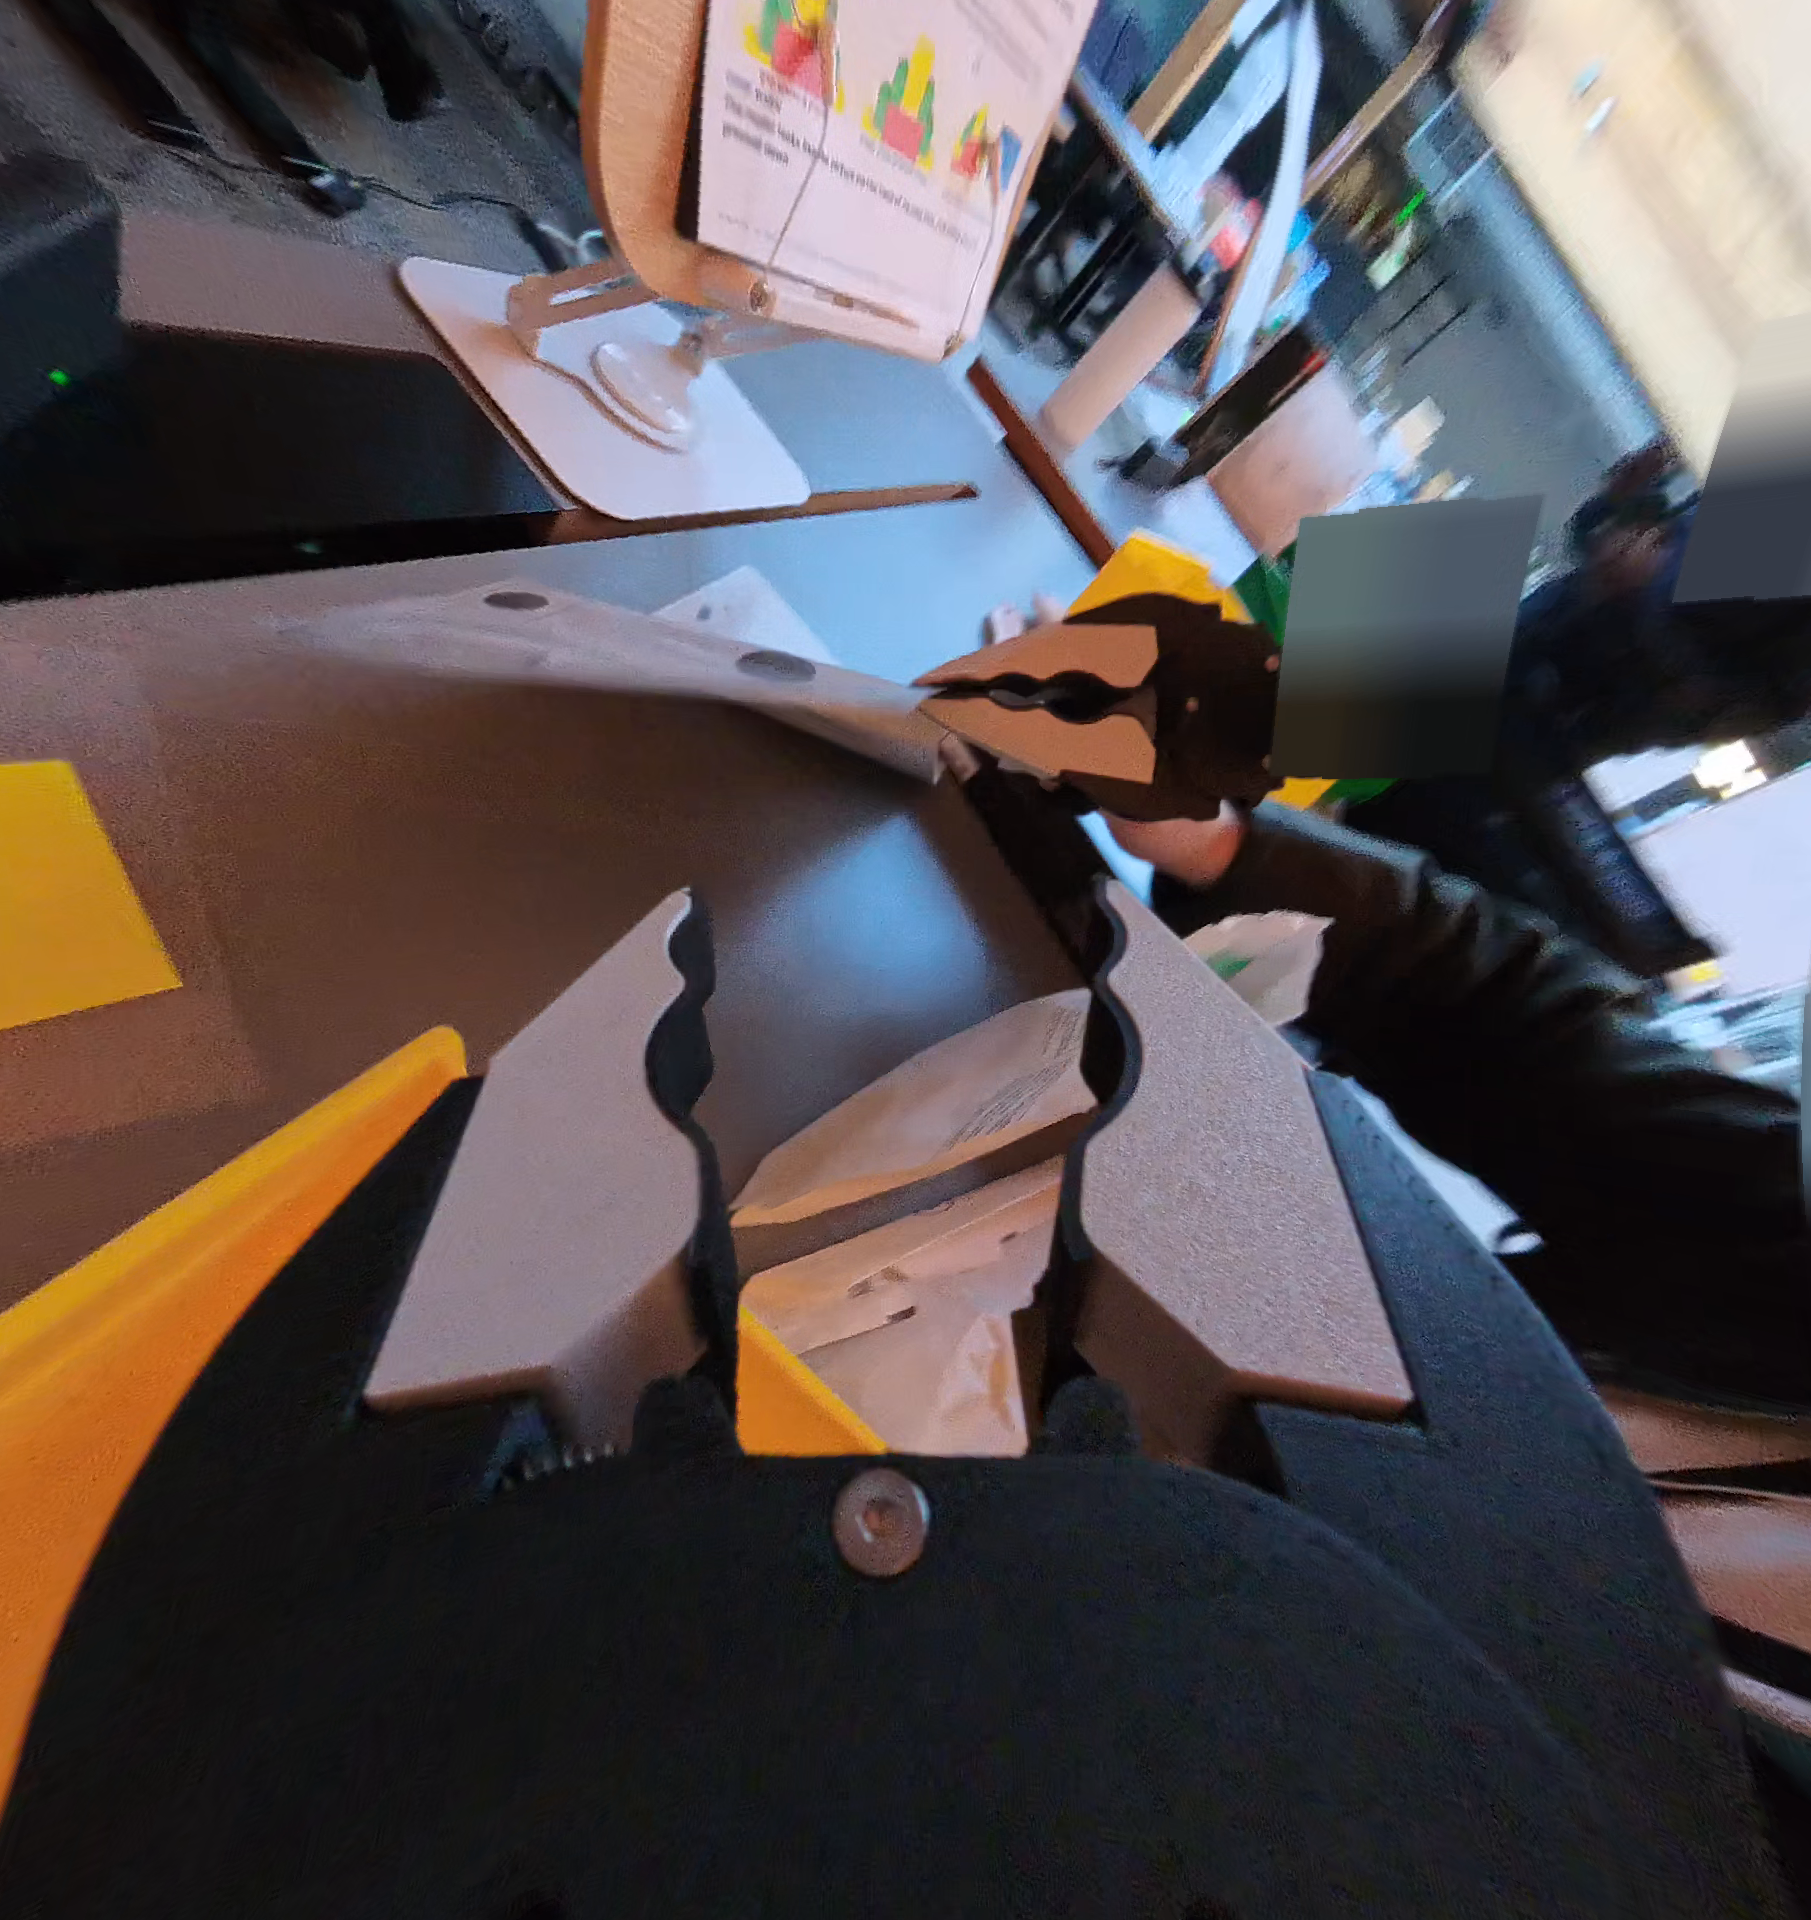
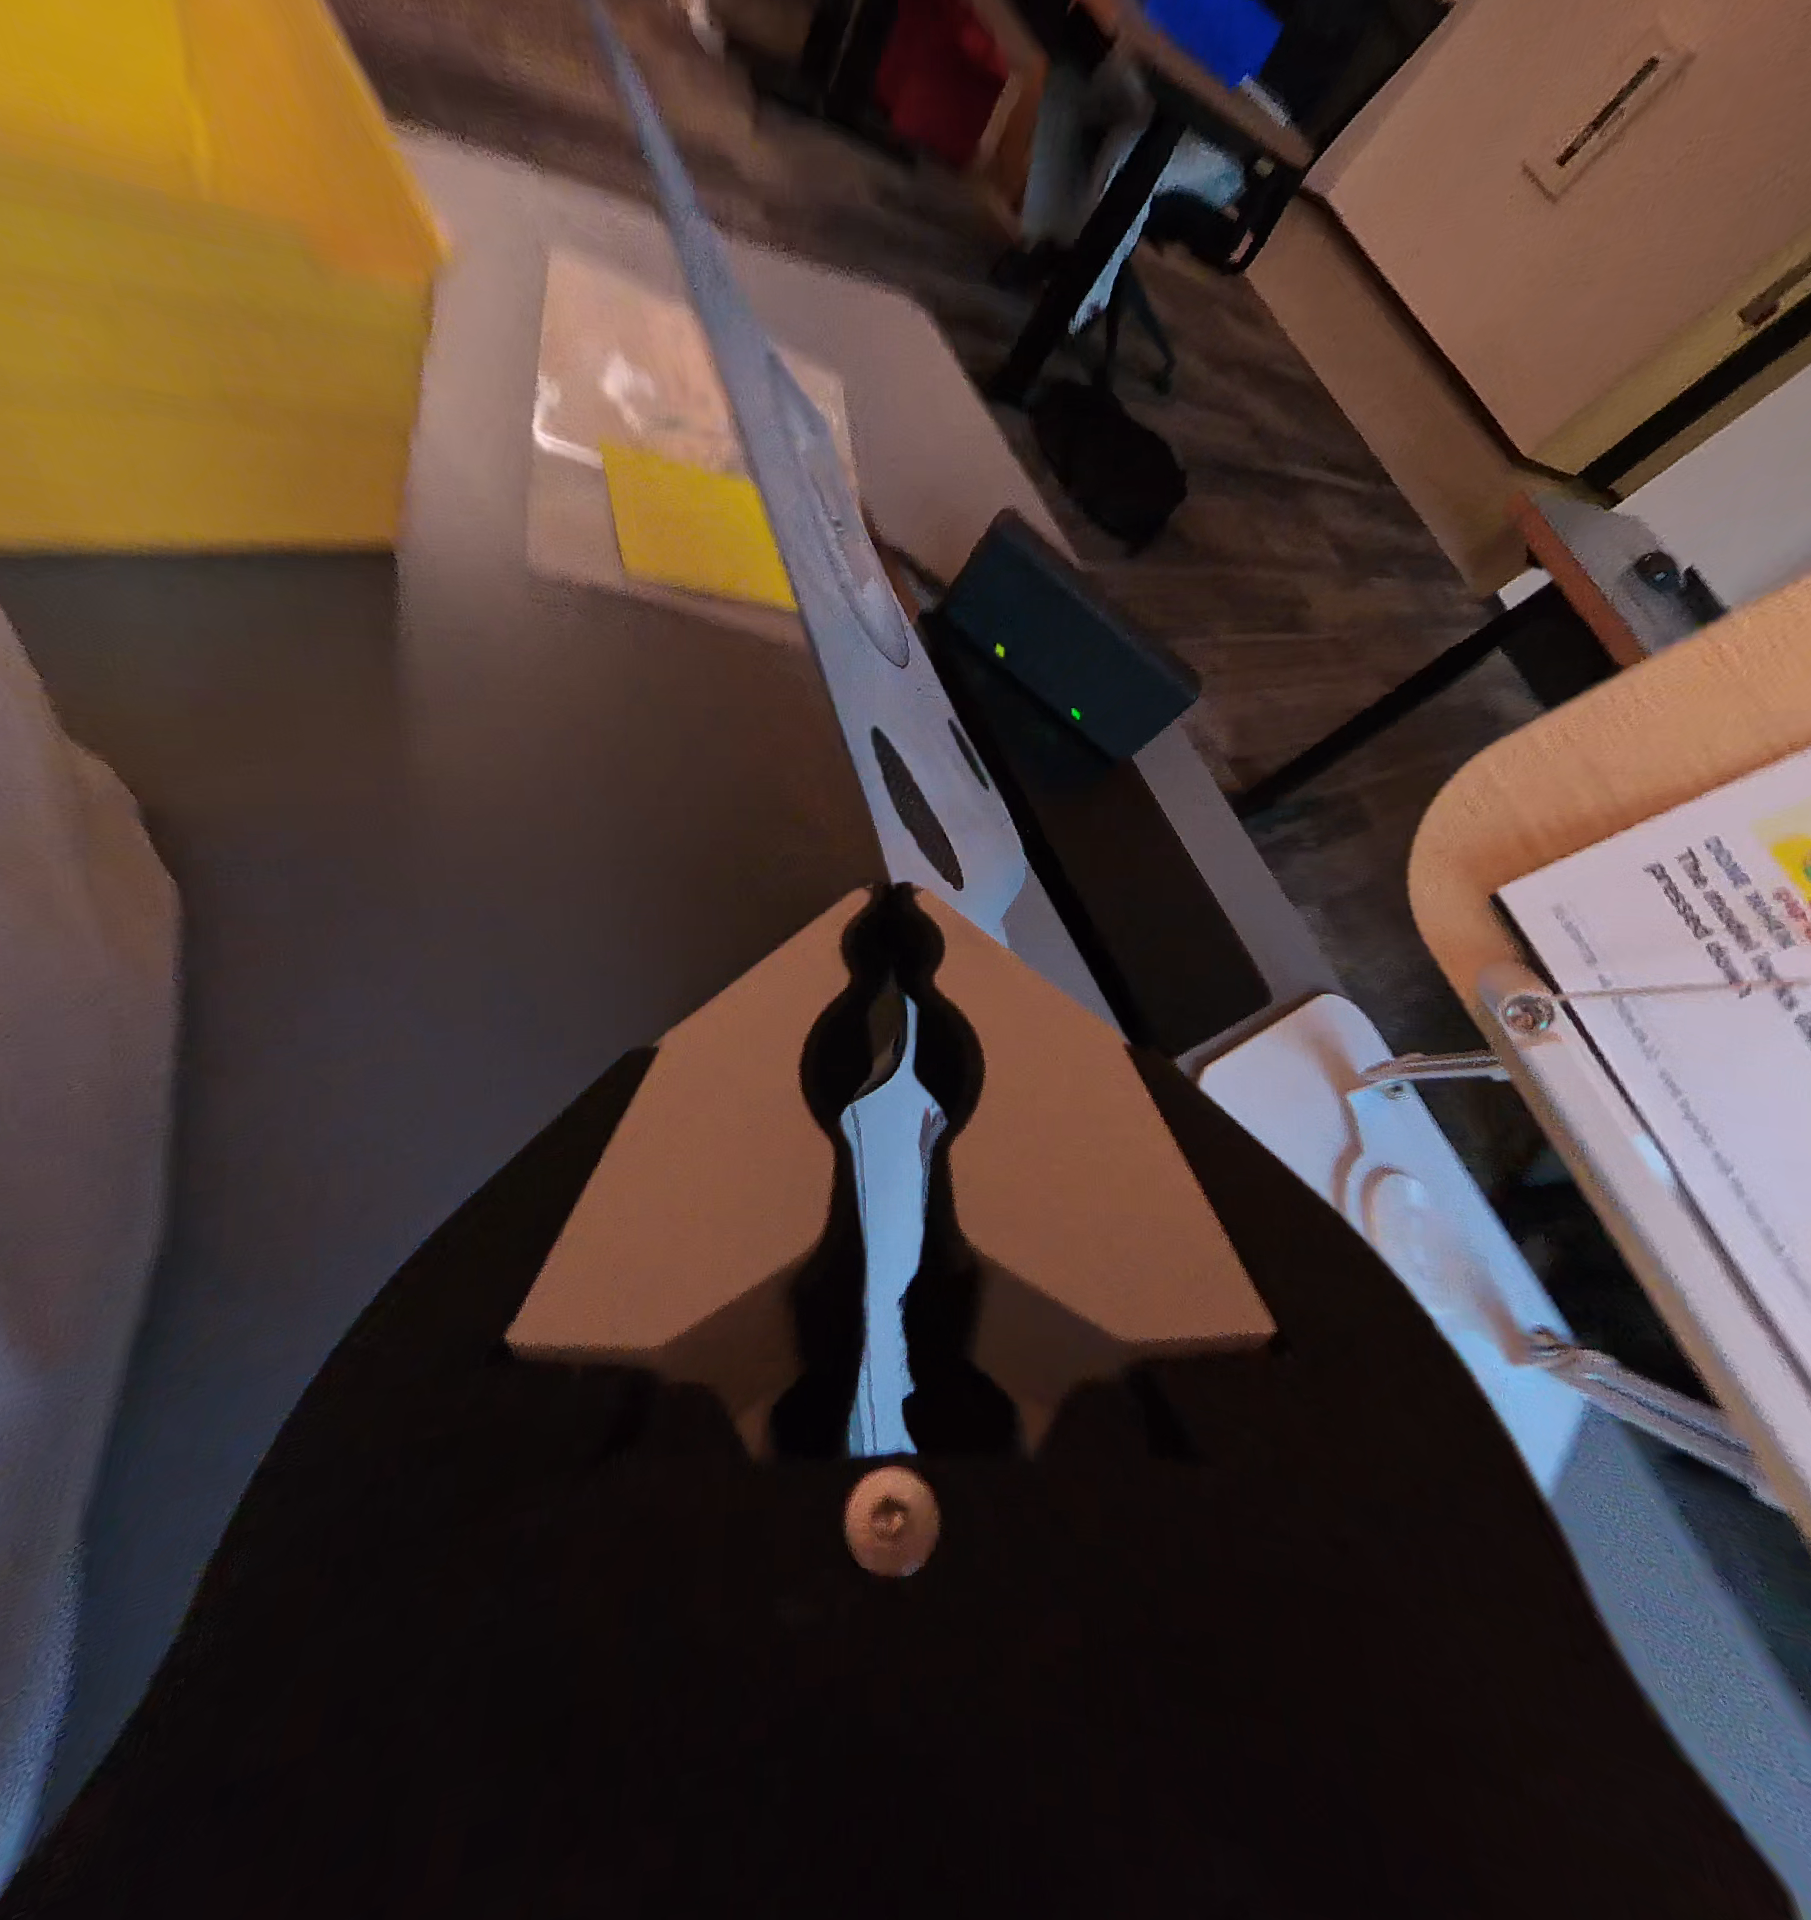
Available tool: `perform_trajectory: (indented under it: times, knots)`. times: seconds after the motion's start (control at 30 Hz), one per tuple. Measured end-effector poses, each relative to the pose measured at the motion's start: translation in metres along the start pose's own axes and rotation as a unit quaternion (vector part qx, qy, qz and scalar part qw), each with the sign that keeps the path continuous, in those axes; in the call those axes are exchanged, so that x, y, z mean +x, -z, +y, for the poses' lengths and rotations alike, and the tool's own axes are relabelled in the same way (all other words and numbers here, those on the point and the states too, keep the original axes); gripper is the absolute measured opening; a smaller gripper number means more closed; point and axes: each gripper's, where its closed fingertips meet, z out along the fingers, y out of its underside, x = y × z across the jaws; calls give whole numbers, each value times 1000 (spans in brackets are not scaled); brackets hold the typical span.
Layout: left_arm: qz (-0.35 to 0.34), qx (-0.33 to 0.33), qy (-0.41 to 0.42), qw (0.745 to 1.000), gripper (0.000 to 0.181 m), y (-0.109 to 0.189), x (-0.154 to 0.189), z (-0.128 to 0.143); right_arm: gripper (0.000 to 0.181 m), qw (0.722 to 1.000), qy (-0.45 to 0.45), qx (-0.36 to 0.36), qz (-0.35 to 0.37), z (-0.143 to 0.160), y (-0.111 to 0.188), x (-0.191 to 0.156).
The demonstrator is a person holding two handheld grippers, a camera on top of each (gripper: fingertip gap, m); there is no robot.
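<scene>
The grey bench [image 1: 381,852] fills most of the left wrist view, its far side cut off by a dark edge. On it stands a yellow bin [image 2: 153,312], blurred and cropped at the frame. A wooden board on a white stand [image 1: 610,416] holds a printed sheet with coloured figures, only partly in frame. A thin grey perforated sheet [image 1: 610,649], seen nearly edge-on in the right wrist view [image 2: 911,790], lifts off the bench; what it is made of is hard to tell. The right tongs [image 2: 896,914] are closed on its corner, also seen from the left wrist view [image 1: 1036,707], with a mosaic patch behind them. The left tongs [image 1: 896,997] stand open, holding nothing, over crumpled paper bags [image 1: 922,1226] half hidden between the fingers. A yellow card [image 1: 39,894] lies flat on the bench. A small black box [image 2: 1067,665] with green lights sits beyond the bench.
</scene>
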Motion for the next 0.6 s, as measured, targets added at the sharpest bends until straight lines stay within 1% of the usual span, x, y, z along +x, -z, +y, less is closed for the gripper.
perform_trajectory:
  times: [0.07, 0.13, 0.17, 0.23, 0.33, 0.37, 0.4, 0.47, 0.53, 0.6]
  knots:
    - [20, 15, 24, 999, 69, 1, -6, -2, 0, 997, -72, 33, -12, -11, 12, 8]
    - [1, 5, 8, 1000, 69, -2, -10, 6, 0, 984, -160, 69, -35, -21, 25, 17]
    - [-3, -10, 3, 1000, 70, -6, -8, 12, 0, 972, -206, 95, -53, -29, 33, 22]
    - [7, -28, 16, 999, 71, -17, 4, 20, 0, 940, -290, 152, -94, -47, 51, 30]
    - [50, -5, 77, 996, 69, -32, 28, 12, 0, 889, -379, 211, -148, -69, 70, 37]
    - [58, -7, 92, 994, 71, -37, 34, 11, 0, 872, -404, 224, -162, -75, 74, 38]
    - [57, -12, 96, 994, 77, -42, 38, 11, 0, 855, -428, 235, -177, -82, 78, 38]
    - [35, -17, 99, 994, 84, -47, 40, 9, 0, 820, -472, 252, -205, -95, 83, 38]
    - [53, -7, 121, 991, 85, -47, 51, 3, 0, 786, -510, 266, -228, -110, 88, 41]
    - [87, 16, 157, 984, 85, -44, 62, -3, 0, 759, -537, 277, -243, -127, 93, 45]
